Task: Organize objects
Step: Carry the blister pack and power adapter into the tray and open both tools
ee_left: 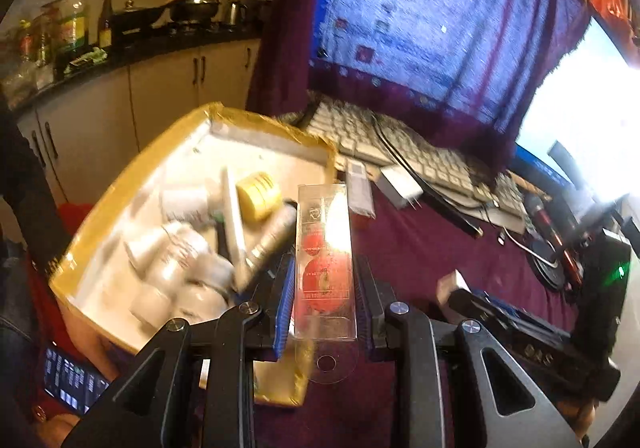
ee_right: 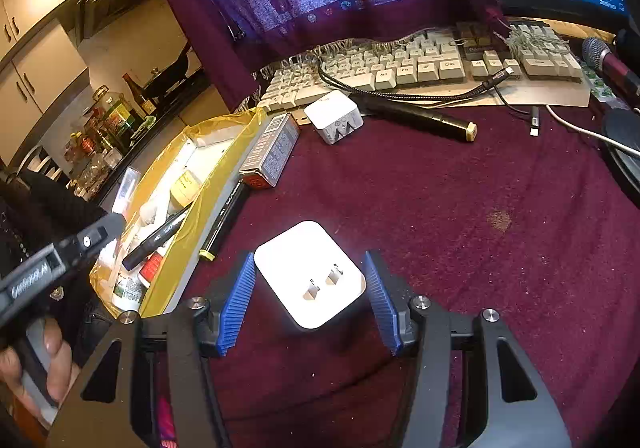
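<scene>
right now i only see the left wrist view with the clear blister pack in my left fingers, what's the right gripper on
observer: The right gripper has its fingers on either side of a white charger, which lies prongs up on the maroon cloth. The pads sit close against it. I can't tell whether they press on it.
operator: ok anything loose by the box that i can't see from here
observer: Yes. A black marker with a yellow end lies on the cloth along the outer wall of the yellow-taped box.
</scene>
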`<state>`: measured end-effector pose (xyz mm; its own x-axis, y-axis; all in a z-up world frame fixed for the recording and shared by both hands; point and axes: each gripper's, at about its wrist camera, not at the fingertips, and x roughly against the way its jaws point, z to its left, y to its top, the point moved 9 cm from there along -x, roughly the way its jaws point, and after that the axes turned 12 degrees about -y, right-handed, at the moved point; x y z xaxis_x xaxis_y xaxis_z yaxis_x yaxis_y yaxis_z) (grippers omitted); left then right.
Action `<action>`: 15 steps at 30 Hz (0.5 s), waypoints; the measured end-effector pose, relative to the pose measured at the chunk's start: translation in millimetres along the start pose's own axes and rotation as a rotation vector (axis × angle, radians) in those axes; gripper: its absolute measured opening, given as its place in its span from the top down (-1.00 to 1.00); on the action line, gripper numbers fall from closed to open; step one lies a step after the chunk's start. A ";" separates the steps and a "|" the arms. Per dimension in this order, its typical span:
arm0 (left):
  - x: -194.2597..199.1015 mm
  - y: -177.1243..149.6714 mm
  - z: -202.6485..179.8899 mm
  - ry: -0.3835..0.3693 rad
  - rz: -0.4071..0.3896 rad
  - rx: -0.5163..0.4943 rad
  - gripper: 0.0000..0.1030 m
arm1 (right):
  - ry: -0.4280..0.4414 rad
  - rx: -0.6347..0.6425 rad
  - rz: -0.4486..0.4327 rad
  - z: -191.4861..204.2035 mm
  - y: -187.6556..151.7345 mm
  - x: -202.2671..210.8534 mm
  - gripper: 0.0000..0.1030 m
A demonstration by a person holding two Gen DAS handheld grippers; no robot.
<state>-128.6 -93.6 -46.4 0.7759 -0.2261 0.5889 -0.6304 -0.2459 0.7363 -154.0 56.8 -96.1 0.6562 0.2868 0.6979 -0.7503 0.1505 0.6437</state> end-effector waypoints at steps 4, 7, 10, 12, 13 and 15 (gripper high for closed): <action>6.8 8.9 27.6 0.016 -0.033 0.053 0.54 | -0.012 0.015 -0.006 2.2 -0.4 -0.2 -0.05; 13.7 13.6 47.7 0.039 -0.053 0.089 0.54 | -0.013 0.026 -0.029 4.3 0.7 3.2 -0.05; 12.8 25.0 65.4 0.065 -0.057 0.121 0.54 | 0.017 0.010 -0.026 9.0 2.9 4.1 -0.05; 3.4 33.6 67.5 0.063 -0.052 0.126 0.54 | 0.067 -0.002 -0.014 18.9 6.9 3.8 -0.05; -5.9 37.5 68.4 0.073 -0.029 0.122 0.54 | 0.089 -0.003 -0.012 24.5 9.9 3.8 -0.05; -22.7 43.7 70.5 0.103 0.005 0.112 0.54 | 0.103 0.023 -0.017 40.1 20.2 3.8 -0.05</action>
<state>-175.2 -165.6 -51.1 0.7673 -0.1311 0.6278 -0.6283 -0.3502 0.6947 -163.4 23.0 -67.9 0.6563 0.3805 0.6515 -0.7363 0.1347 0.6631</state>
